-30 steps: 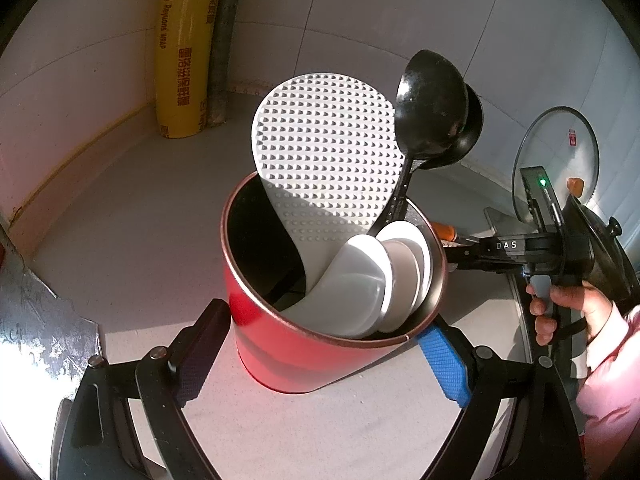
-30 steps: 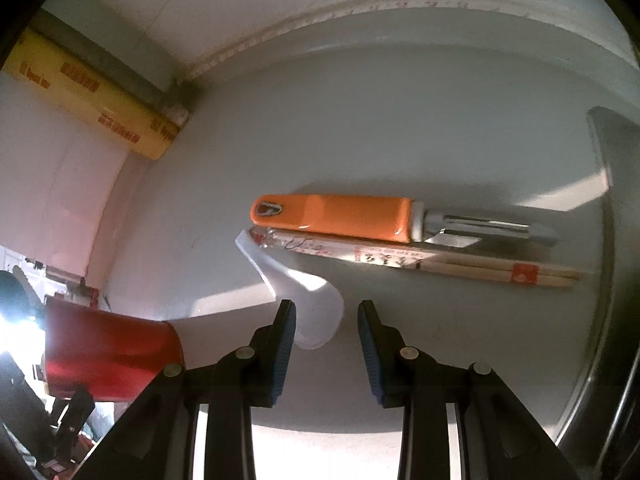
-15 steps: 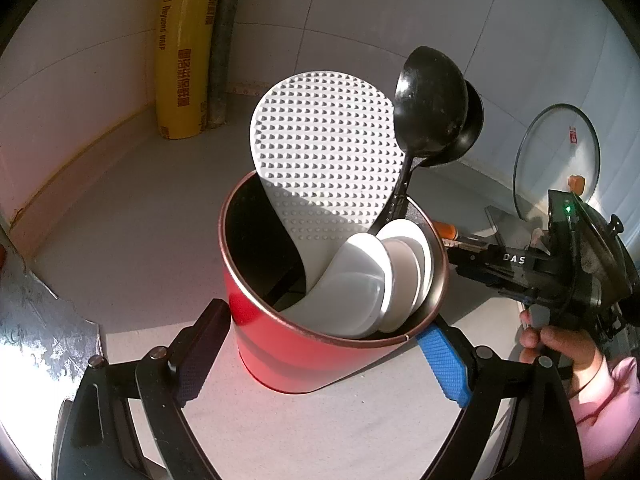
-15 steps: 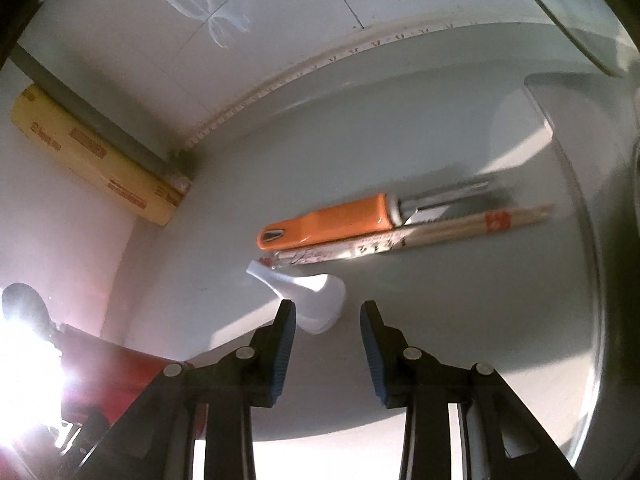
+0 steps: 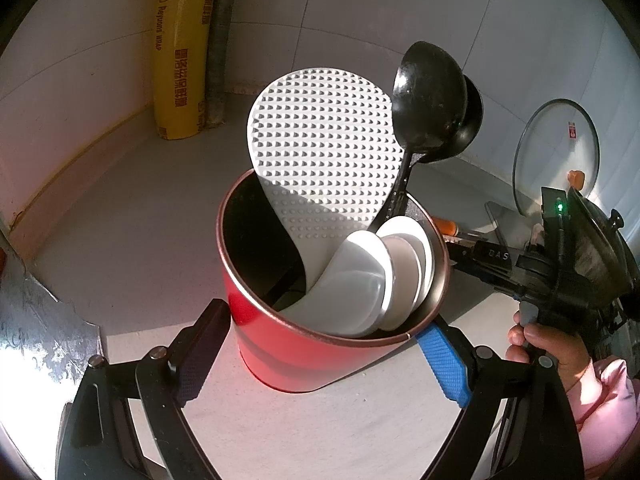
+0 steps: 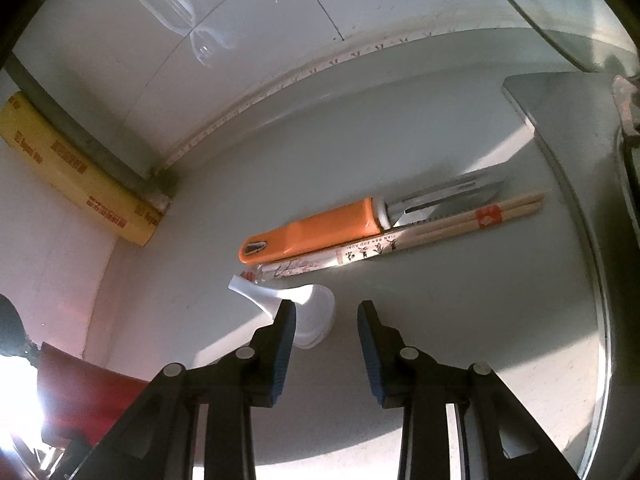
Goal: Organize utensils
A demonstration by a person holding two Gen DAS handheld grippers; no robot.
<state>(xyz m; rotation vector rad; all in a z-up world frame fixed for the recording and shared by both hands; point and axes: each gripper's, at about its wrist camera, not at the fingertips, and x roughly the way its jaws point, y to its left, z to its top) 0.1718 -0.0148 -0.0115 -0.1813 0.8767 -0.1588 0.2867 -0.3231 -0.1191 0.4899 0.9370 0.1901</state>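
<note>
**Left tongs on the red holder; right tongs over the loose spoon**

Left view: the left gripper (image 5: 324, 356) straddles the red holder (image 5: 304, 352), one finger on each side of its wall, both against it, so it grips the holder. The holder stands upright on the grey counter (image 5: 132, 248). It contains a dimpled white rice paddle (image 5: 324, 148), a black ladle (image 5: 430, 108) and nested white spoons (image 5: 360, 280). At far left a yellow roll (image 5: 182, 48) leans in the corner; print reads roughly "Reyons wrap", the rest illegible. At right, a glass lid (image 5: 556, 152) with a small red sticker stands against the wall. A hand (image 5: 548, 344) in a pink sleeve holds the right gripper body, which carries a lit green light and lettering that cannot be made out for certain.

Right view: the right gripper (image 6: 326, 320) has just been closing a little; its jaws stand narrow and apart, nothing pressed between them. A white spoon (image 6: 316, 304) lies on the counter, its bowl just beside the left finger. Just beyond, side by side: an orange peeler (image 6: 316, 228) and chopsticks (image 6: 448, 228) in a printed sleeve; the characters are too small to read.
</note>
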